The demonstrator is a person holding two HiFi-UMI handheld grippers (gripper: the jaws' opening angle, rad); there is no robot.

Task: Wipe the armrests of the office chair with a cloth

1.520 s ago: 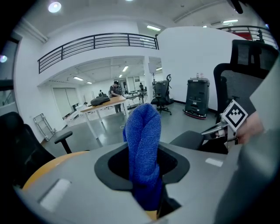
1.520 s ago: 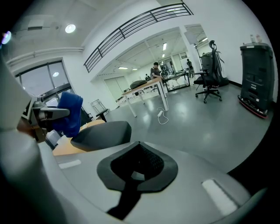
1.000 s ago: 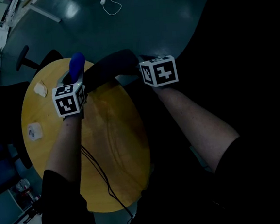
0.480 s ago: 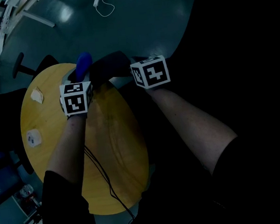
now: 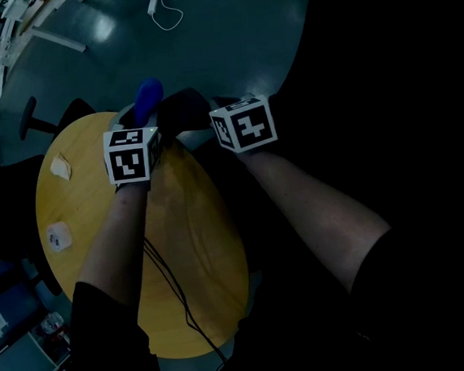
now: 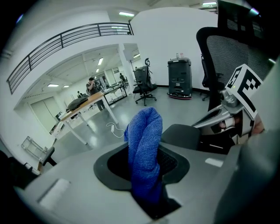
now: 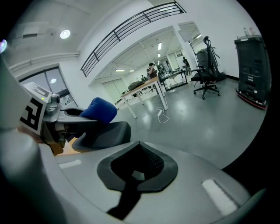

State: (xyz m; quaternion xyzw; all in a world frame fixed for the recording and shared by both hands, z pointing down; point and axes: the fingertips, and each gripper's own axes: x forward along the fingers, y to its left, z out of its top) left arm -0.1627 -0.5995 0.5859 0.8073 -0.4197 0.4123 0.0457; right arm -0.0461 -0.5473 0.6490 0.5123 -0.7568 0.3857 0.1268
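Seemingly early: cloth (image 6: pixel 144 148) beside armrest (image 7: pixel 103 133), contact unclear.
Cloth is clamped in left gripper (image 6: pixel 146 192); right gripper (image 7: pixel 133 175) pinched closed, empty; wiping likely all ahead.

The armrest (image 5: pixel 183 106) lies between the left gripper (image 6: pixel 146 175) and the right gripper (image 7: pixel 136 168), at the desk's (image 5: pixel 198 256) far edge. The cloth (image 6: pixel 146 135) sits in the left jaws, beside it.

No word, number or brand name could be read anywhere. The left marker cube (image 5: pixel 128 156) and the right marker cube (image 5: pixel 244 125) bore only black-and-white square patterns. At the left of the frame a small white packet (image 5: pixel 58 235) carried a mark too small to read.
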